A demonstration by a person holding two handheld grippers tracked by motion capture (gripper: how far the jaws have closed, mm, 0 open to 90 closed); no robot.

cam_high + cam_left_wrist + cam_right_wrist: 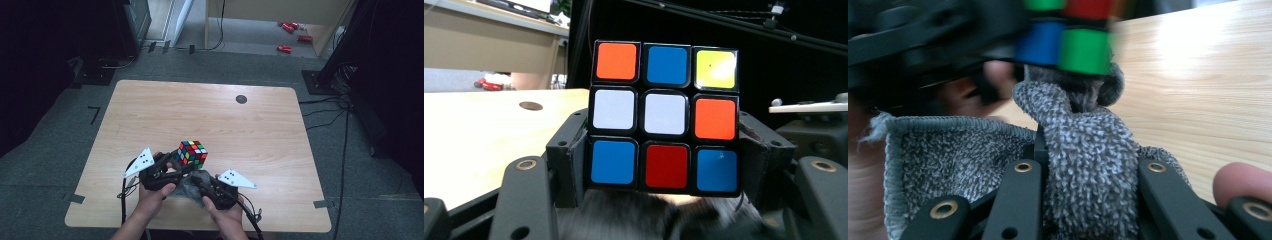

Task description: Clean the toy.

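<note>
A scrambled Rubik's cube [193,152] is held just above the wooden table [210,117] near its front middle. My left gripper [183,161] is shut on it from the left. In the left gripper view the cube [666,116] fills the gap, and both pads [575,167] press on its lower sides. My right gripper [199,184] sits just below and to the right, shut on a bunched grey cloth [192,187]. In the right gripper view the cloth [1088,145] rises between the jaws, and its top touches the underside of the cube [1063,42].
A small dark round disc [241,99] lies at the table's far right part. Red objects [290,30] lie on the floor beyond the table, and cables [345,125] run along the floor at the right. Dark equipment stands at both sides.
</note>
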